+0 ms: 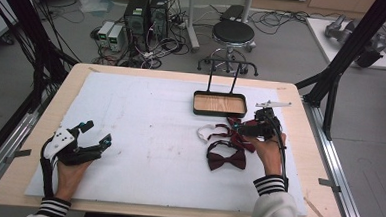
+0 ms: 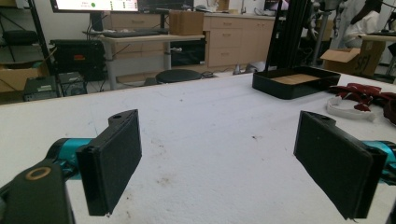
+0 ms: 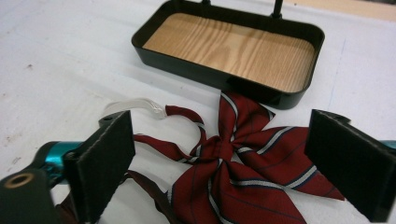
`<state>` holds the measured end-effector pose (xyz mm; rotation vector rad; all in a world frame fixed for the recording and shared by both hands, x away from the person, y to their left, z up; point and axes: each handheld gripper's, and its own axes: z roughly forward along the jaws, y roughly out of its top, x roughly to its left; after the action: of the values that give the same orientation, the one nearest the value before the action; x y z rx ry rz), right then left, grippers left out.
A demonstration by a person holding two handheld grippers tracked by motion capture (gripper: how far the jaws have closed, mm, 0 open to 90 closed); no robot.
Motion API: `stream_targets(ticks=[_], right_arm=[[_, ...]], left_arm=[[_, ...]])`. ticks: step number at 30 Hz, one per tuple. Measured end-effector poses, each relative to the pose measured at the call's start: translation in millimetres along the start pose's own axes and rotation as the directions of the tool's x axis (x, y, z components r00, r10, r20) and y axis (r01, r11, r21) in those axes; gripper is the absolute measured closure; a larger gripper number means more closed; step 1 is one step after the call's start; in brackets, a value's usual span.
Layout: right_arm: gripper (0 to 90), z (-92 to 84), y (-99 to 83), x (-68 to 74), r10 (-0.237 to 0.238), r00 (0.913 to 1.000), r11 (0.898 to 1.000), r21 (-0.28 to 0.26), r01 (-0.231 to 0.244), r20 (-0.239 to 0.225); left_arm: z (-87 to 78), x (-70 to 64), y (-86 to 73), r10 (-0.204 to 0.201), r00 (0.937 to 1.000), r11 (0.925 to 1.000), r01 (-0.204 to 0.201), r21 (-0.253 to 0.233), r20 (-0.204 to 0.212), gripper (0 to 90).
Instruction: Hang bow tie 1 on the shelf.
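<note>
A red striped bow tie (image 3: 243, 163) lies on the white mat just in front of a black tray (image 3: 224, 79) with a wooden bottom. My right gripper (image 3: 222, 135) hovers open over it, one jaw on each side of the bow, not touching. In the high view the right gripper (image 1: 241, 129) is right of the mat's centre, near the tray (image 1: 198, 103). A second, dark red bow tie (image 1: 226, 159) lies closer to me. My left gripper (image 1: 97, 133) rests open at the near left, nothing between its jaws (image 2: 219, 123).
A white strap (image 1: 204, 132) curls left of the striped bow tie. The tray has two upright black rods at its far rim. The mat (image 1: 145, 116) is bare across its left and middle. A stool (image 1: 233, 33) and computers stand beyond the table.
</note>
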<state>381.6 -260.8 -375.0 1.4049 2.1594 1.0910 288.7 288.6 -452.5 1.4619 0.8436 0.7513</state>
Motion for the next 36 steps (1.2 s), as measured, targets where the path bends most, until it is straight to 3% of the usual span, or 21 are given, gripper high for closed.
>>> stream_targets(ticks=[1,8,11,20,31,36], right_arm=[[17.8,1.3,0.4,-1.2,-0.005,0.9999,1.0,0.008,0.005,-0.01],[17.5,11.0,6.5,-2.4,-0.002,0.9999,0.999,0.054,0.002,-0.011],[17.5,16.3,11.4,-1.8,-0.023,0.9997,0.995,0.096,0.022,0.007],[19.8,33.0,14.6,-2.3,-0.025,0.9985,0.98,0.198,0.015,0.049],[25.9,44.0,12.7,-2.1,-0.005,0.9956,0.964,0.265,-0.02,0.093],[28.1,51.8,14.7,1.0,-0.033,0.9935,0.952,0.306,-0.002,0.109]], left_arm=[[0.0,0.0,0.0,0.0,1.0,1.0,0.0,0.0,0.0,15.4],[0.0,0.0,0.0,0.0,1.0,1.0,0.0,0.0,0.0,15.4],[0.0,0.1,0.0,0.0,1.0,1.0,0.0,0.0,0.0,15.4],[0.0,0.4,-0.1,-0.004,1.0,1.0,0.004,-0.002,0.0,15.4],[0.0,0.3,-0.1,-0.005,1.0,1.0,0.005,-0.002,0.0,15.4],[0.0,0.3,-0.1,-0.005,1.0,1.0,0.005,-0.002,0.0,15.4]])
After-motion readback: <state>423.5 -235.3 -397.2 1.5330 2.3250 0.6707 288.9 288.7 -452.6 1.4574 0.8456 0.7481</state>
